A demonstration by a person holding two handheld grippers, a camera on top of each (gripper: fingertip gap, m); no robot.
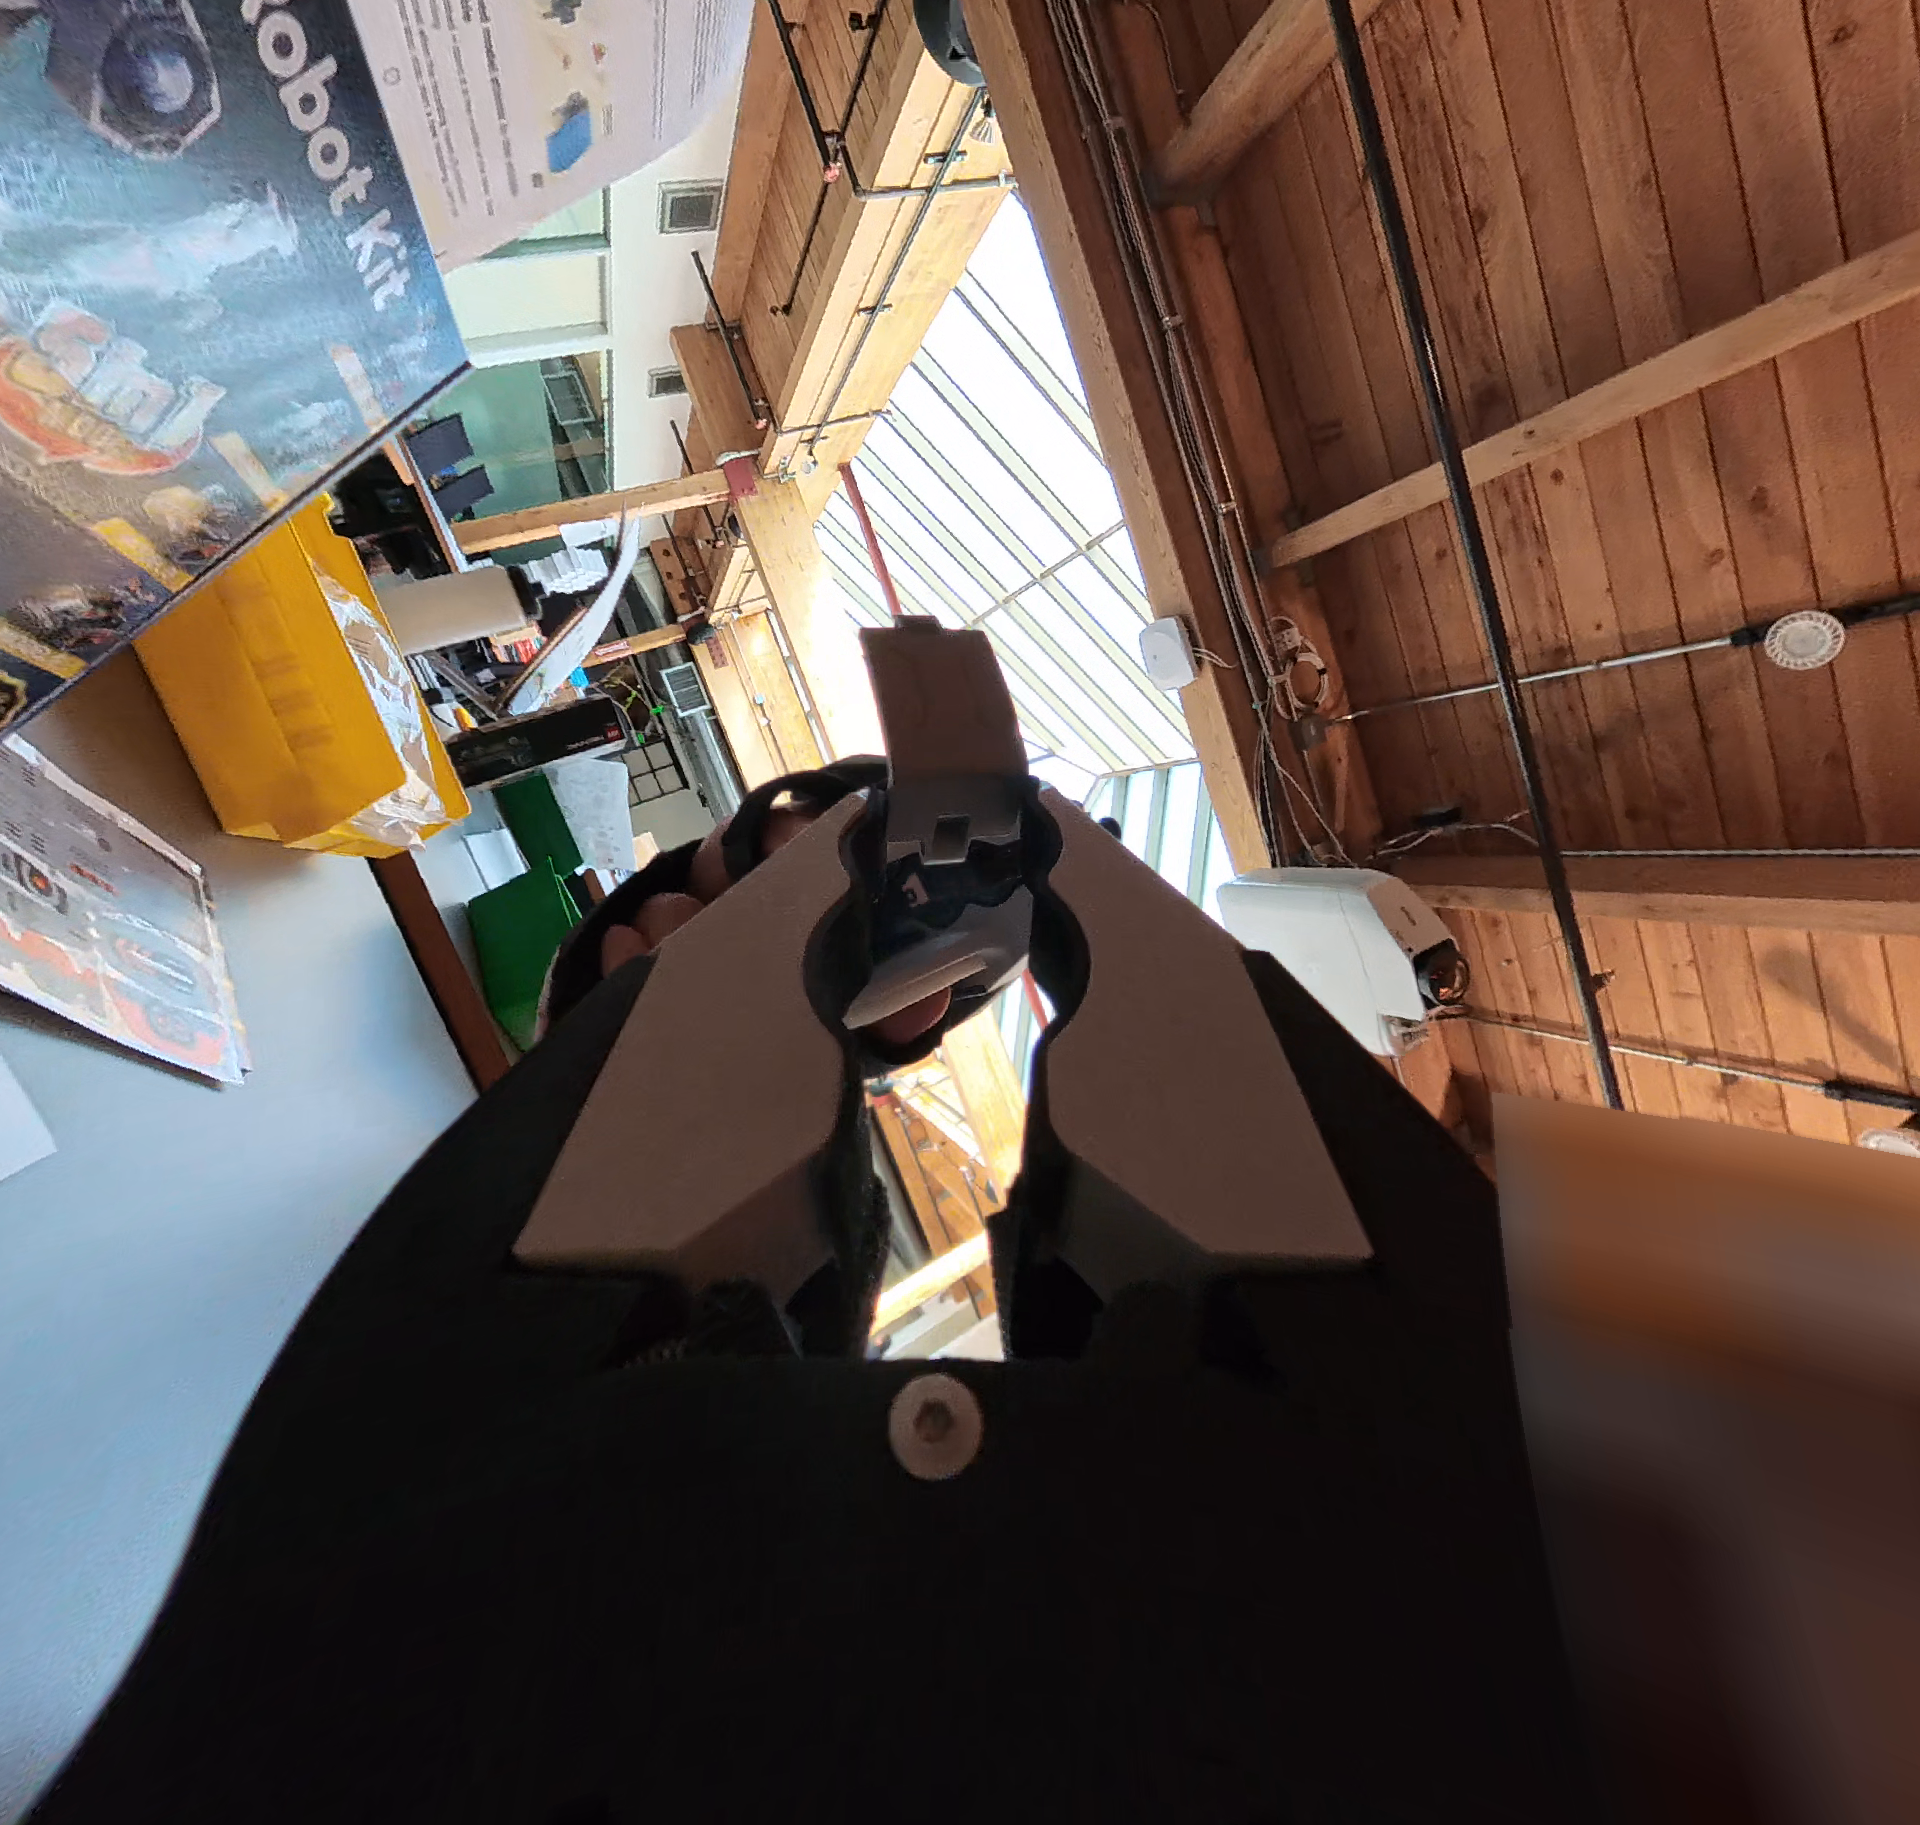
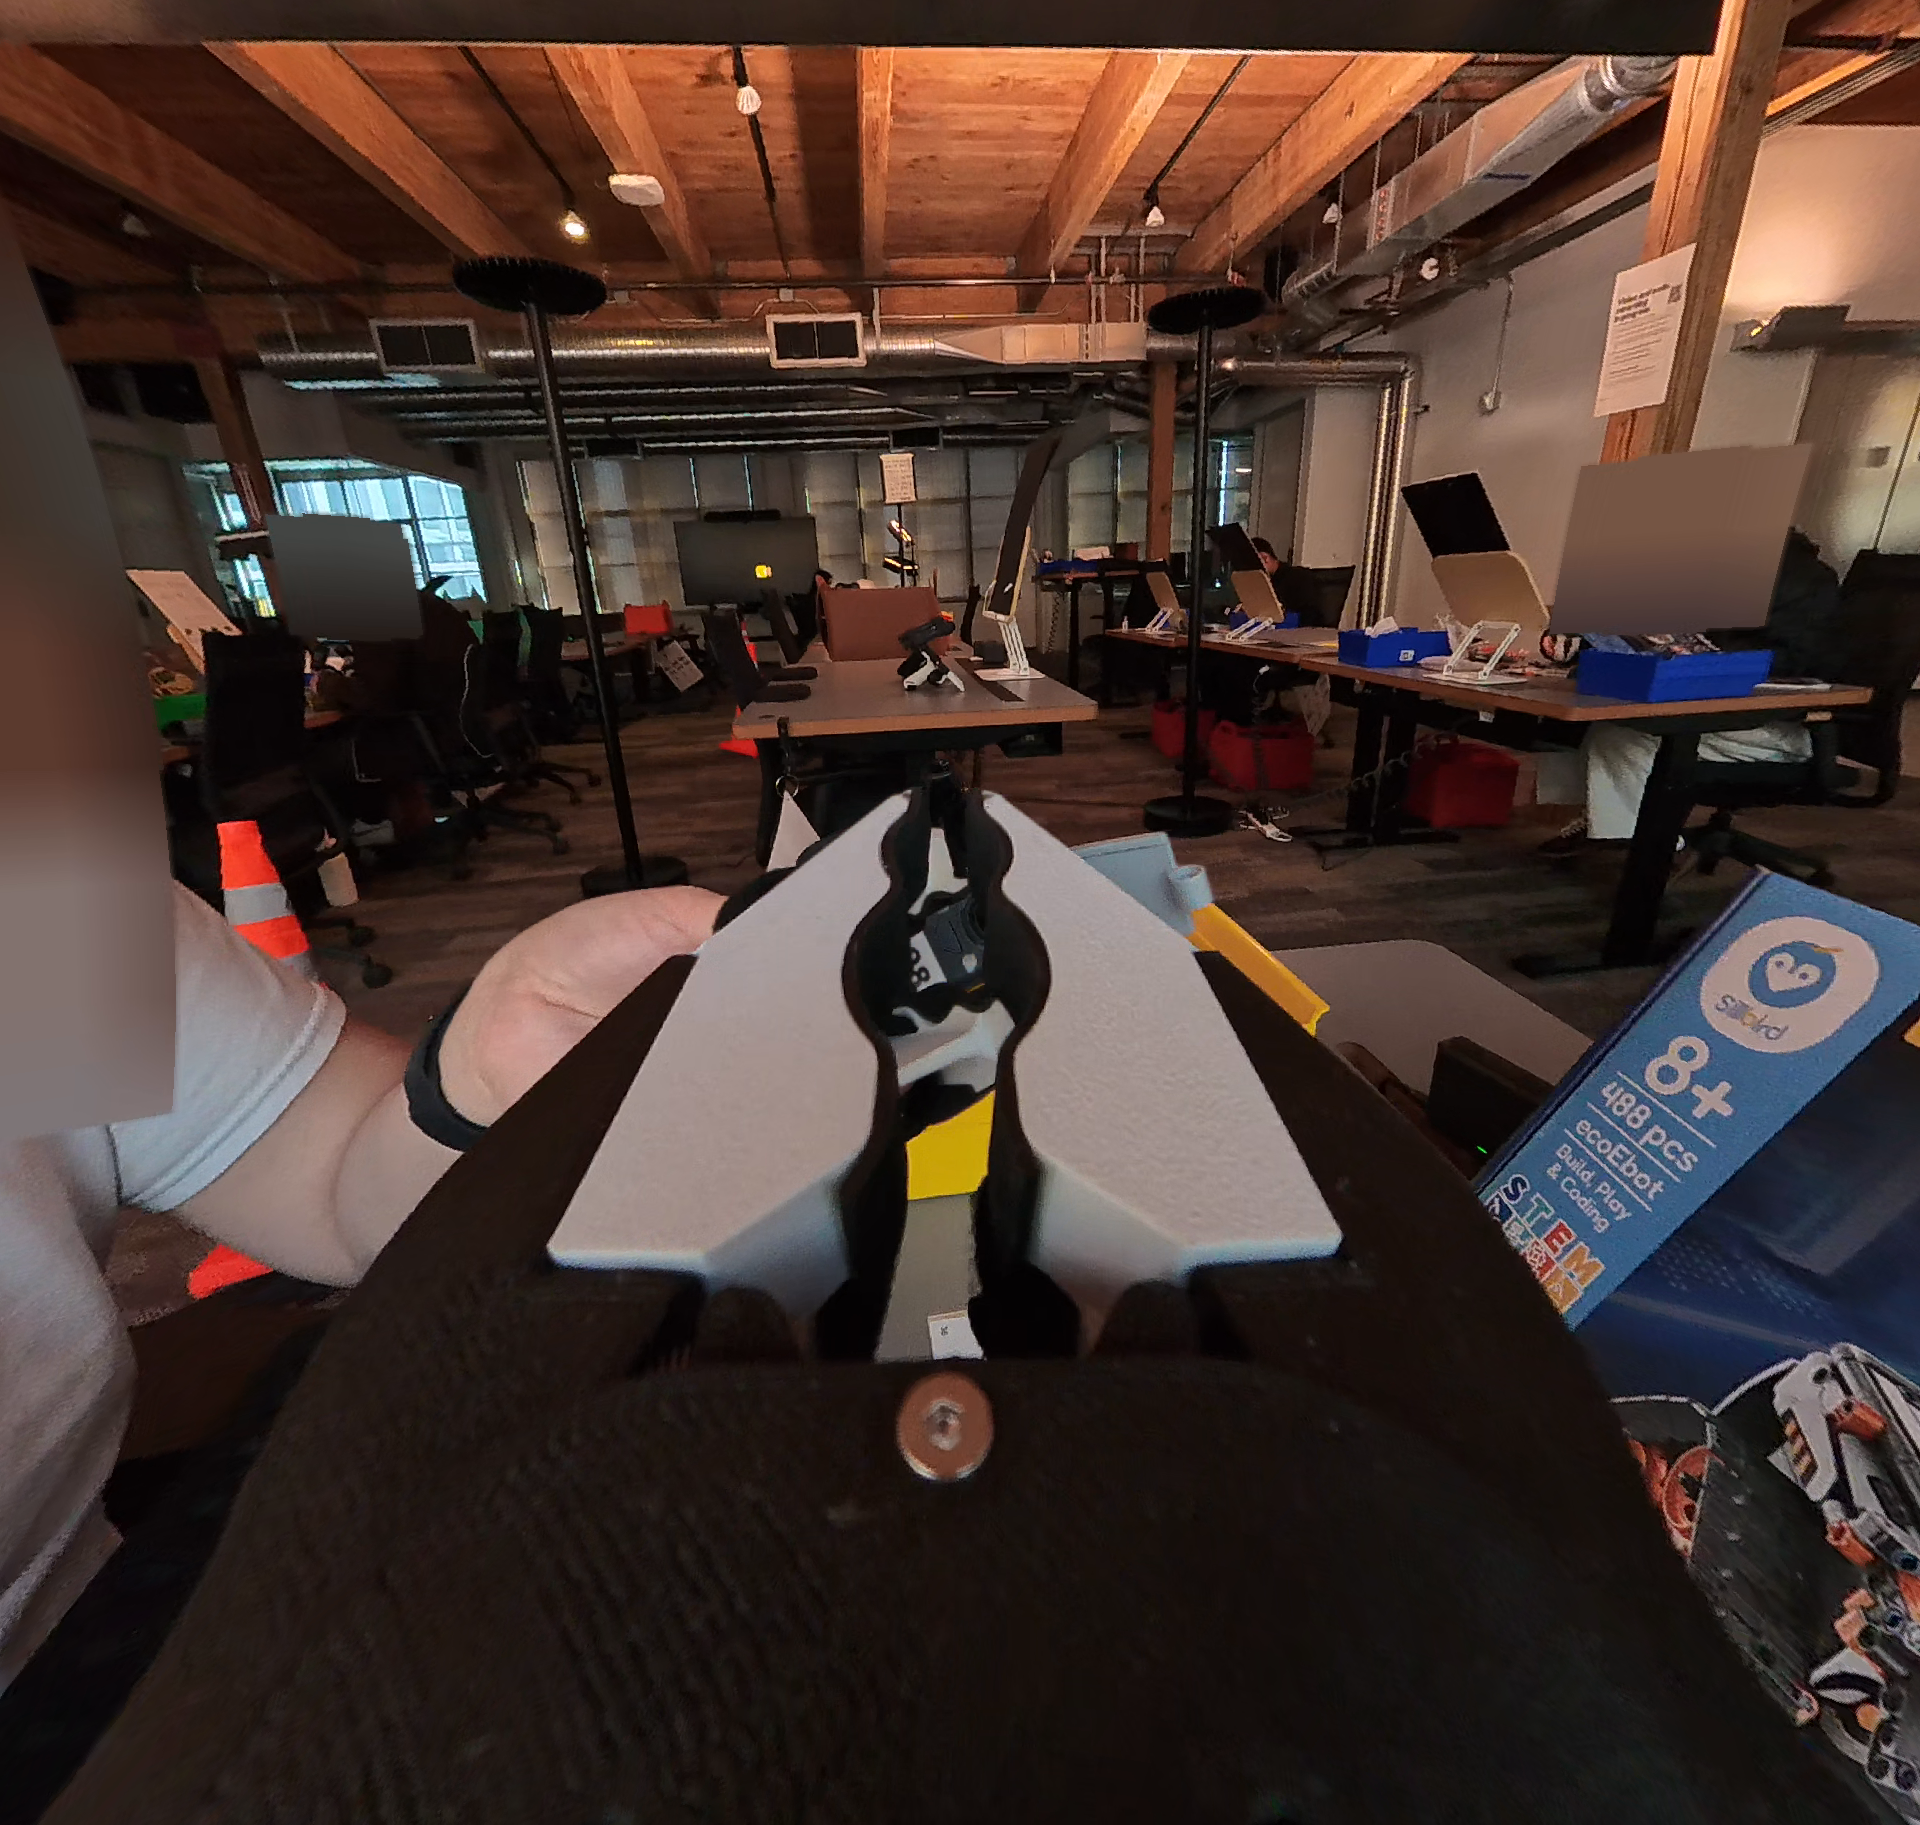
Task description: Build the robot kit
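Grippers meet mid-air — left gripper [image 1: 951, 840] and right gripper [image 2: 945, 840] both clamp one small grey-and-black toy-brick assembly [image 2: 940, 954], yellow bin [image 1: 281, 695] nearby.

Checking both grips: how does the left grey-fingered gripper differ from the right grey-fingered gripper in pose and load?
The left gripper points up at the wooden plank ceiling, rolled sideways; the right gripper points level across the office. The left one's grey-and-black part juts past its fingertips, tan flap foremost; the right one's black-and-white part sits in the hollow between its fingers. Both are shut on a small part.
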